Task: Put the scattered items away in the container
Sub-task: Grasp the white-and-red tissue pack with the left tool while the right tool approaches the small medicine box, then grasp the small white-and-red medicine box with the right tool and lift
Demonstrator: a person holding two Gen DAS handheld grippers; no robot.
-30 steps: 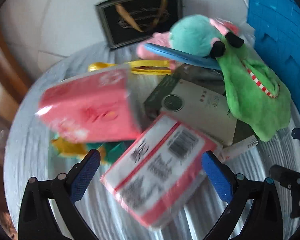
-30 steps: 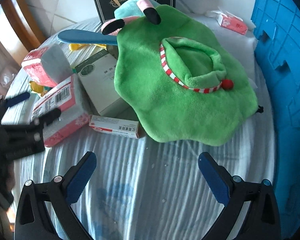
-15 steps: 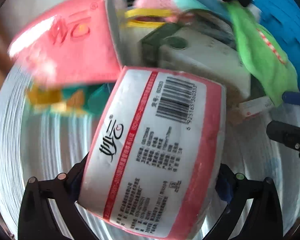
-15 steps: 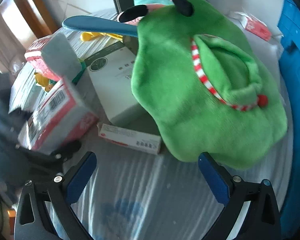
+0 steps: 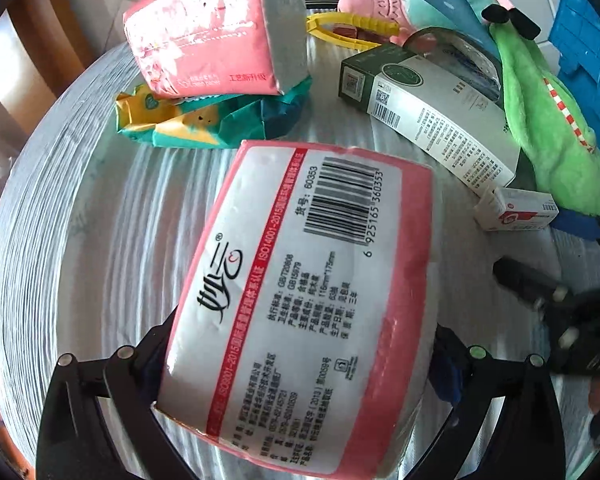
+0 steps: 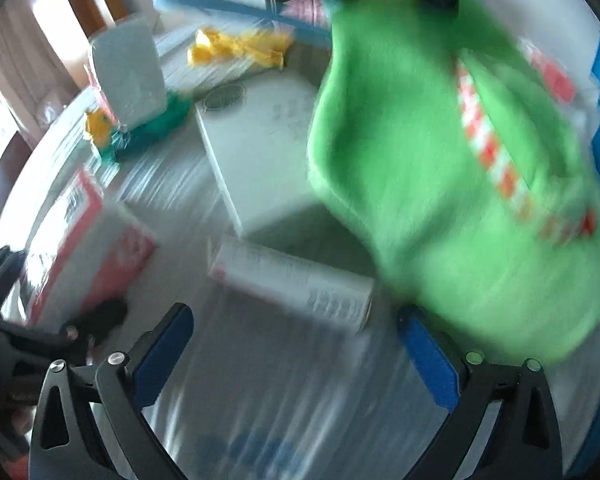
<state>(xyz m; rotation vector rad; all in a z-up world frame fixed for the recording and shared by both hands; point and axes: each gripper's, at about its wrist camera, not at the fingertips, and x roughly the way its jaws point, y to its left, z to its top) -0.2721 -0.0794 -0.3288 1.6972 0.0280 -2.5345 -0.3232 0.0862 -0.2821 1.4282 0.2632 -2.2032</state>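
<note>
Left jaws set wide on either flank of a pink-and-white tissue pack (image 5: 300,304), barcode face up; the pack fills the whole gap, both fingers pressed against its sides. Left gripper (image 5: 300,364) has hold of it. Pack rests low over the grey ribbed tabletop (image 5: 60,220).

Ahead of the left jaws, to their left: a second pink tissue pack (image 5: 204,28) leaning on a teal-and-yellow snack bag (image 5: 204,124). Ahead and to their right: a green-and-white carton (image 5: 428,108), with a small red-and-white box (image 5: 516,208) just beyond its near end. A green plush toy (image 5: 548,132) lies right of the carton, overlapping its edge. Yellow tongs (image 5: 348,28) farther ahead. Blue container (image 5: 588,48) at far right, well apart from the held pack.

Right jaws spread wide, nothing between them; right gripper (image 6: 296,344) hovers over bare tabletop. View heavily blurred. The small box (image 6: 292,280) lies just ahead of the gap, between the fingertips' lines. The plush (image 6: 440,184) sits ahead and right, its hem over the right finger's tip; contact cannot be told. The carton (image 6: 260,164) lies beyond the small box. The held pack (image 6: 84,240) and left gripper show at the left edge.
</note>
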